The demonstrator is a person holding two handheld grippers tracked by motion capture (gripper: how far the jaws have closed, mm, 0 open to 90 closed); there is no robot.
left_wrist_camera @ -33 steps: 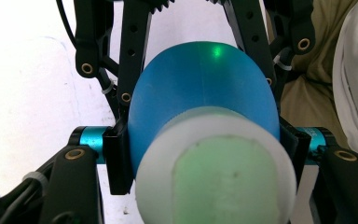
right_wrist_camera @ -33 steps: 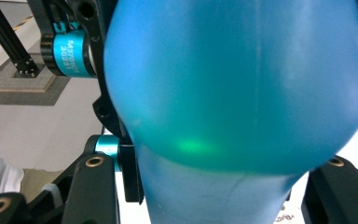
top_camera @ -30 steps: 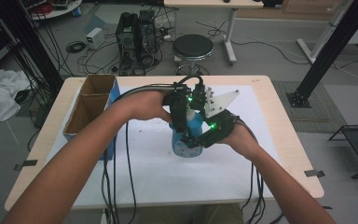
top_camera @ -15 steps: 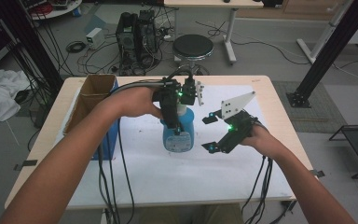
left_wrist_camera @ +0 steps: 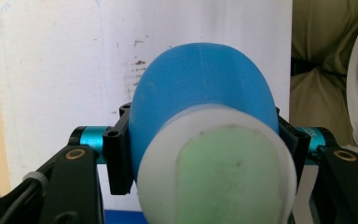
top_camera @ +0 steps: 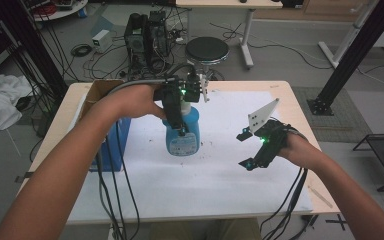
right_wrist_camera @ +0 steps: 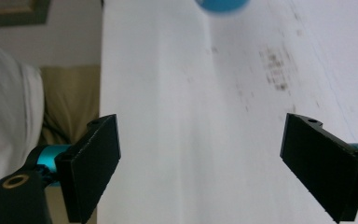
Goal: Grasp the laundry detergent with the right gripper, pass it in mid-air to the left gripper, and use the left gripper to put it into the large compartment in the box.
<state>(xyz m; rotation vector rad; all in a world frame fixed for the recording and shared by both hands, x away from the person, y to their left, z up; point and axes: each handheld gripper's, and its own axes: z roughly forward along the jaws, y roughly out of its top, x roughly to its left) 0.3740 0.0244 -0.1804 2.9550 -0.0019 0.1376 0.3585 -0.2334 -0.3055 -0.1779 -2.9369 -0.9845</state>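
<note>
Blue bottle point(top_camera: 182, 134) upright, long axis vertical, pinched by left tongs point(top_camera: 175, 111); right tongs point(top_camera: 246, 149) spread wide, well apart.

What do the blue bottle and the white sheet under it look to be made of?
Blue bottle: likely plastic, smooth and slightly glossy, with a faint mould seam in the left gripper view and a printed label. White sheet: probably matte paper, flat and stained with dark specks.

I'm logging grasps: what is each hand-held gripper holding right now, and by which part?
The left hand-held gripper clamps the blue bottle around its upper body, just below the white cap. The right hand-held gripper is open and holds nothing.
</note>
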